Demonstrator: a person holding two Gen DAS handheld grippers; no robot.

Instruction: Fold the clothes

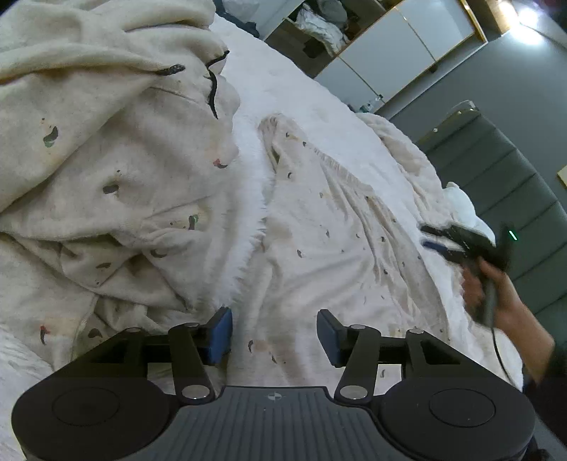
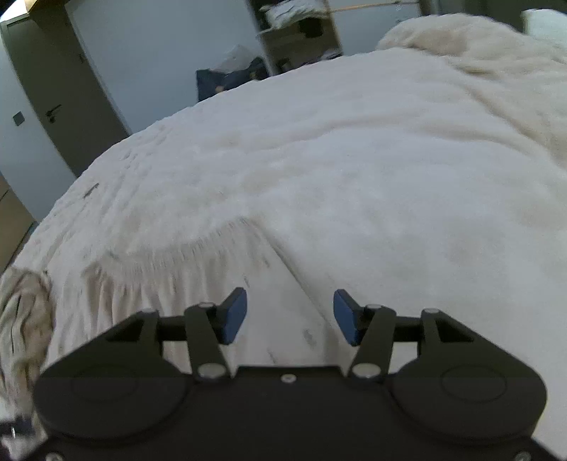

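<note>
Cream trousers [image 1: 319,227] with small dark prints lie spread on the white fluffy bed cover [image 1: 280,92], their ribbed cuff [image 1: 274,138] pointing away. My left gripper [image 1: 274,333] hovers open just above the trouser fabric, nothing between its blue pads. A matching cream hooded top [image 1: 106,149] with a black drawstring is bunched at the left. The right gripper [image 1: 439,239], held by a hand, appears at the trousers' right edge. In the right wrist view my right gripper [image 2: 290,312] is open over the trousers' gathered waistband [image 2: 184,255], blurred by motion.
A grey padded headboard [image 1: 514,170] stands at the right. Open wardrobe shelves [image 1: 319,28] with clothes and white cabinet doors lie beyond the bed. The right wrist view shows a dark door [image 2: 60,88], a dark bag [image 2: 226,78] past the bed and a cream blanket [image 2: 478,46].
</note>
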